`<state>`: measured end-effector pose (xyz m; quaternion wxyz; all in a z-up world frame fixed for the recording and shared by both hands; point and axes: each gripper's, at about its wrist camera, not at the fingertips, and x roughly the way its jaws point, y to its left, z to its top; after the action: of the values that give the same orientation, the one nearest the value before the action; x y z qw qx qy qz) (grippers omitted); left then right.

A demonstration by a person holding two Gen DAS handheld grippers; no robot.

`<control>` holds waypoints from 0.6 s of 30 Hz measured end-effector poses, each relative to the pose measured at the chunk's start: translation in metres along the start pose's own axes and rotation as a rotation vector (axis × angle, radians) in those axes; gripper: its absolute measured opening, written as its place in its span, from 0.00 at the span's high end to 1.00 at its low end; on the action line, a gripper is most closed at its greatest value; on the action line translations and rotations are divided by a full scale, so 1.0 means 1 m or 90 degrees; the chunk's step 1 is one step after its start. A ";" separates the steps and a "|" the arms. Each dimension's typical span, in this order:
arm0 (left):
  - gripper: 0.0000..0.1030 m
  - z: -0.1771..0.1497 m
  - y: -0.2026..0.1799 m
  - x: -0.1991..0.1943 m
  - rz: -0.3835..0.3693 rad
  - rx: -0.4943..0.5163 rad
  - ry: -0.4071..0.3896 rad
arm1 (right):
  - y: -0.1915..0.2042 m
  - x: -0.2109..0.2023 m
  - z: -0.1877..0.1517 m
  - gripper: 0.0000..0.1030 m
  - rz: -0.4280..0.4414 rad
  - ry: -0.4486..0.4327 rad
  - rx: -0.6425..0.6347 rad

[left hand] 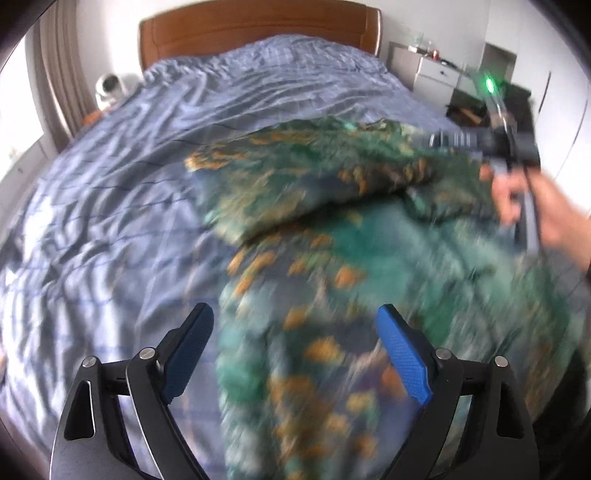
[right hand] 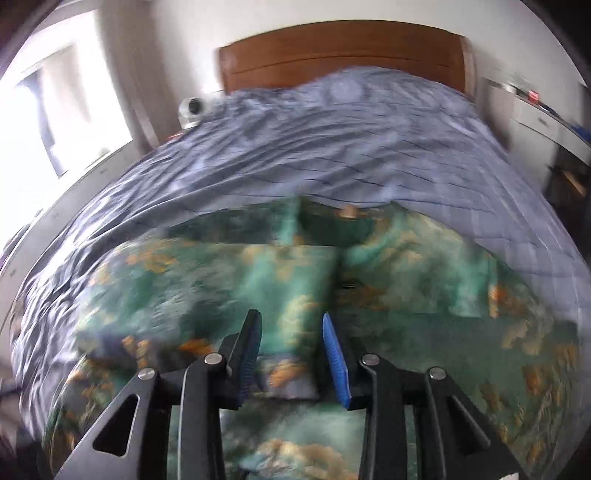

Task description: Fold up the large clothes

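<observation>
A large green garment with orange and blue print (left hand: 332,236) lies spread on the bed; one part is folded over on top at the far side. It also fills the lower half of the right wrist view (right hand: 258,273). My left gripper (left hand: 295,321) is wide open and empty, just above the garment's near left edge. My right gripper (right hand: 291,328) hangs over the garment's middle with its jaws partly apart and nothing between them. In the left wrist view the right gripper's body (left hand: 509,147) and the hand holding it show at the right, over the folded part. Both views are motion-blurred.
The bed has a wrinkled blue-grey checked cover (left hand: 147,177) and a brown wooden headboard (left hand: 258,29). A white drawer unit (left hand: 439,75) stands at the right wall, a small round white device (left hand: 109,88) at the bed's left, and a window (right hand: 66,110) at the left.
</observation>
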<state>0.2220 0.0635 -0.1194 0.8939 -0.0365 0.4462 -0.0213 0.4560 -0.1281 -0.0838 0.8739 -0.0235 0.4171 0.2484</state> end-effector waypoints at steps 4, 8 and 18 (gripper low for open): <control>0.12 0.053 -0.001 0.030 -0.024 -0.036 -0.005 | 0.003 0.036 -0.017 0.67 0.000 0.086 -0.010; 0.12 0.107 -0.011 0.083 0.000 -0.051 0.001 | -0.006 0.050 -0.027 0.69 -0.003 0.096 0.035; 0.07 0.094 -0.016 0.169 0.028 -0.044 0.085 | -0.009 0.055 -0.029 0.69 0.005 0.103 0.040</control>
<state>0.3989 0.0398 -0.1960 0.8608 -0.0561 0.5057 0.0112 0.4691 -0.1205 -0.1449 0.8367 -0.0145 0.4940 0.2359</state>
